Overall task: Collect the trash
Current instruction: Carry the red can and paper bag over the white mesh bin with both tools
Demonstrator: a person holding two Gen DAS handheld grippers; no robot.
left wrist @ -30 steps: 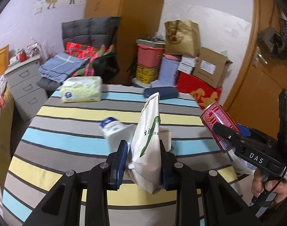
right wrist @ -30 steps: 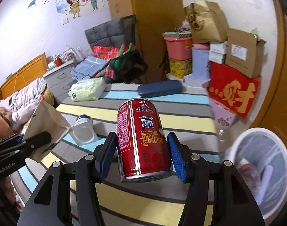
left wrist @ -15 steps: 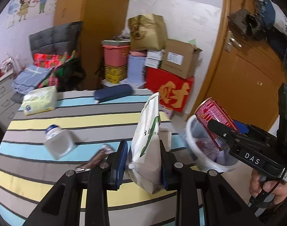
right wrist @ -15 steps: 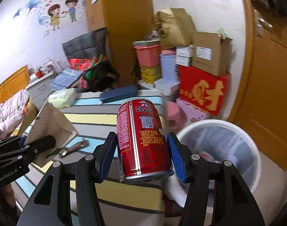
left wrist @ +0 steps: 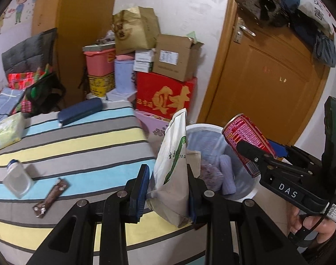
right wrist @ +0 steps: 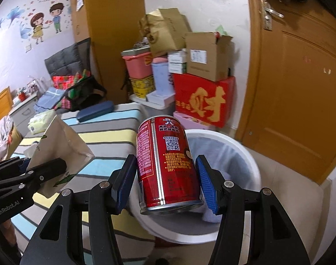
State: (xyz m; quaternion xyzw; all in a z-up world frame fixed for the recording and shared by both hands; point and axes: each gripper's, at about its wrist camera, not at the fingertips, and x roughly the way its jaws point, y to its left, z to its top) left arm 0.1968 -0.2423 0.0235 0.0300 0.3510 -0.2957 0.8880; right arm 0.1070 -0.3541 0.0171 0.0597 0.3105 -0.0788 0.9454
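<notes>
Both my grippers pitch downward over the edge of the striped counter (left wrist: pixel 84 152).

Left gripper (left wrist: pixel 168 190): pads pinch a flat, crinkled white paper pouch (left wrist: pixel 173 172) with green print. It stands on edge, long axis near vertical, top tipped slightly right, at lower centre of the left wrist view. In the right wrist view the same pouch sits at centre left.

Right gripper (right wrist: pixel 165 183): blue ribbed pads clamp a red metal drink can (right wrist: pixel 167 165), cylindrical and glossy, QR code facing the camera. Long axis upright, silver rim at the bottom, at frame centre. My right hand (left wrist: pixel 309 223) wraps the handle, lower right of the left wrist view.

Behind and below the can: a round white plastic trash bin (right wrist: pixel 245 152) with a thin liner, on the floor beside the counter. On the counter, left of the left wrist view: a brown snack wrapper (left wrist: pixel 51 197) and a clear plastic jar (left wrist: pixel 16 180), lying loose.
</notes>
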